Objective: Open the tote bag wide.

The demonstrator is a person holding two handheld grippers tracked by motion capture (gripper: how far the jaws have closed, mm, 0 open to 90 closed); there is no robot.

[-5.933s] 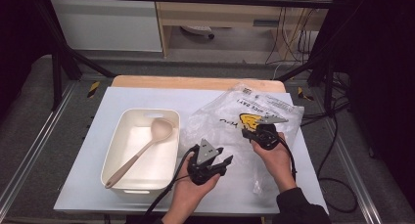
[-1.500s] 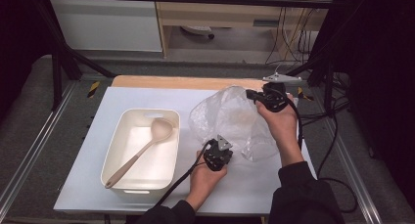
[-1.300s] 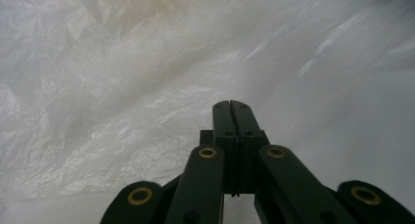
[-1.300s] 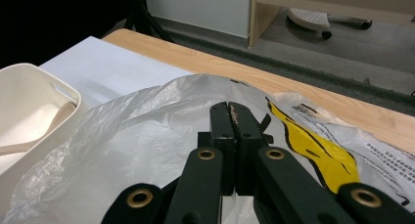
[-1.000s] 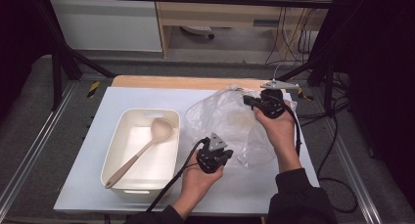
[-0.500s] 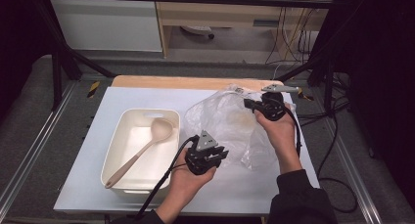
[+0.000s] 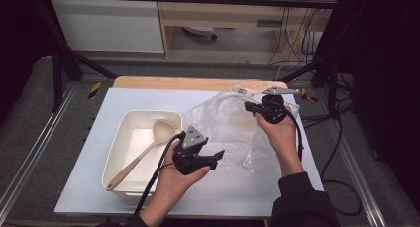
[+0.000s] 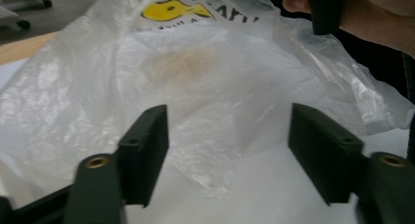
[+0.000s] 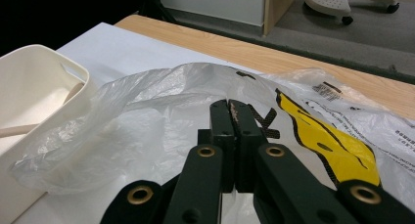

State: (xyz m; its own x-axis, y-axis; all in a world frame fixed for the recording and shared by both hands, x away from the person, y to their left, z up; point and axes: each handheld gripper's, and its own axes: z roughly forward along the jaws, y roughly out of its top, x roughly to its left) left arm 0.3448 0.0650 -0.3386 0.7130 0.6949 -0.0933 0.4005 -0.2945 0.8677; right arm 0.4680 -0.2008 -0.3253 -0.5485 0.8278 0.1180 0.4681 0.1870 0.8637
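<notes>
Plastic film was the matter in hand at the table: a clear plastic bag [image 7: 233, 130] with a yellow print lay crumpled on the white tabletop [image 7: 124, 100], just right of a cream tub [image 7: 115, 157] holding a wooden spoon [image 7: 143, 150]. The right gripper [image 7: 249, 106] was raised over the bag's far edge, apparently to lift one wall of the film so the mouth could be found. In the right gripper view its jaws stood pressed together, pinching a fold of the bag [image 9: 195, 87] at their tips. The left gripper [image 7: 218, 154] hovered near the bag's near side. Its jaws had just been opening and stood spread well apart in the left gripper view, the film [image 8: 215, 101] lying beyond them and not pressed by either pad, probably readied for a fresh bite on the opposite wall.
</notes>
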